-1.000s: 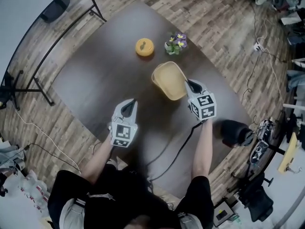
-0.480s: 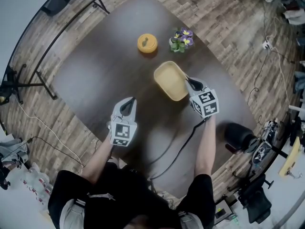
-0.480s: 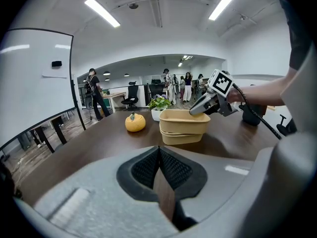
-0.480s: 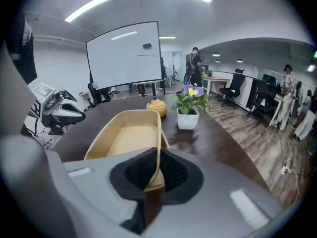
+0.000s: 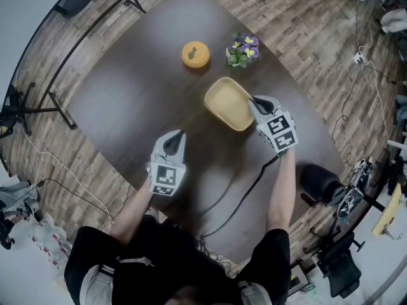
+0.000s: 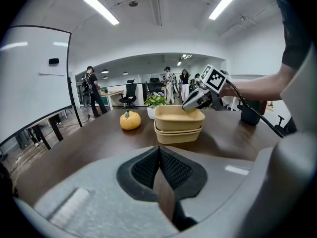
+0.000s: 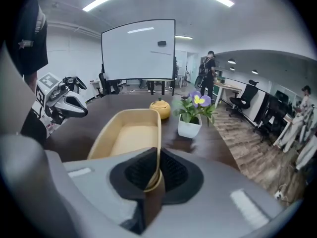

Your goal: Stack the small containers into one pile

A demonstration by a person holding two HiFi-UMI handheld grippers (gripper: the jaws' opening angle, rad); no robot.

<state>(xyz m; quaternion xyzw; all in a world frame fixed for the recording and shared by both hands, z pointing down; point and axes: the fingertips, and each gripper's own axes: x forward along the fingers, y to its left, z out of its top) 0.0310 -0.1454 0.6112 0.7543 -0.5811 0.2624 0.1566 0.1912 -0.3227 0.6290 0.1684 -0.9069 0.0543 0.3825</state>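
Note:
Two beige oblong containers point(image 6: 178, 124) sit nested on the dark table point(image 5: 133, 100); from above they read as one tub point(image 5: 229, 103). My right gripper point(image 5: 256, 101) is shut on the near rim of the top container point(image 7: 130, 133), and the rim is pinched between its pads point(image 7: 157, 175). From the left gripper view, the right gripper point(image 6: 194, 99) sits at the stack's upper right edge. My left gripper point(image 5: 175, 142) hovers over bare table nearer the person, well left of the stack. Its jaws point(image 6: 159, 182) are shut with nothing in them.
An orange pumpkin-shaped lidded jar point(image 5: 195, 54) and a small white pot of flowers point(image 5: 241, 51) stand beyond the stack. A black cable point(image 5: 245, 186) trails from the right gripper over the table's near edge. A dark bin point(image 5: 318, 182) stands on the floor at right.
The right gripper has rolled a little and sunk slightly with the top container. The left gripper has dropped slightly and otherwise kept its place.

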